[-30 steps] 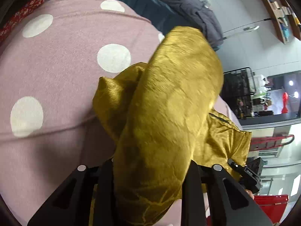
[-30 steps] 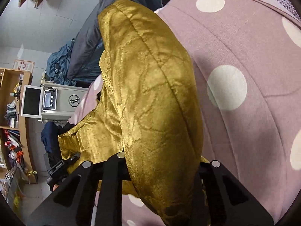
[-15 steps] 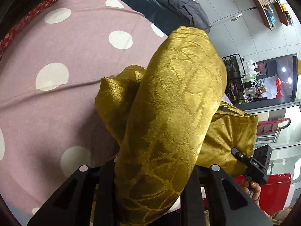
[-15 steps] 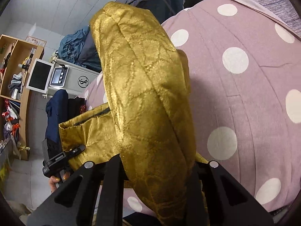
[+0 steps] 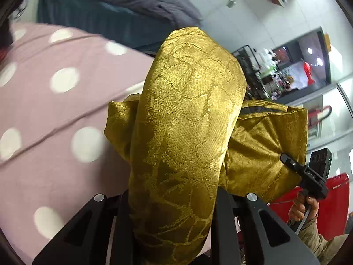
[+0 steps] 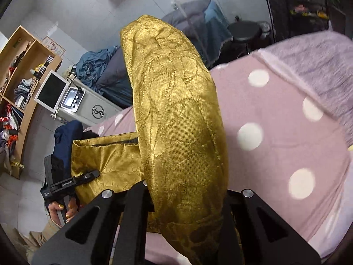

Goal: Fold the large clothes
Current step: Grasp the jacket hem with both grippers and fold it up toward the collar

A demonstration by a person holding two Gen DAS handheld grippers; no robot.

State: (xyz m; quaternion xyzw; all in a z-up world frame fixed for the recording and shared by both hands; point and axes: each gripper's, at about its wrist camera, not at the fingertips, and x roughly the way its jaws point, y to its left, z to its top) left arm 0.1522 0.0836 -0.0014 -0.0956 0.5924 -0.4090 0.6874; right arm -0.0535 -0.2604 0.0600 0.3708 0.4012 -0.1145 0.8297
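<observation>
A gold patterned garment [image 5: 187,121] hangs in a thick fold above the pink polka-dot bed cover [image 5: 44,110]. My left gripper [image 5: 173,198] is shut on one bunched end of it. My right gripper [image 6: 183,192] has its jaws closing on the other bunched end of the gold garment [image 6: 172,110], with the cloth pressed between the pads. Each view shows the other gripper in a hand, pinching the flat part of the cloth: the right gripper [image 5: 293,163] and the left gripper [image 6: 88,174]. The fingertips are hidden by cloth.
The pink bed cover [image 6: 275,110] lies below, with a lavender blanket [image 6: 320,66] at its far side. Dark bedding [image 5: 132,6] is piled behind. A red cart [image 5: 331,198], a wooden shelf [image 6: 22,77], a white machine [image 6: 72,97] and a black stool [image 6: 242,31] stand around.
Both grippers have risen with the gold garment, and the bed now looks farther below. More of the room shows behind. The grips on the cloth are unchanged.
</observation>
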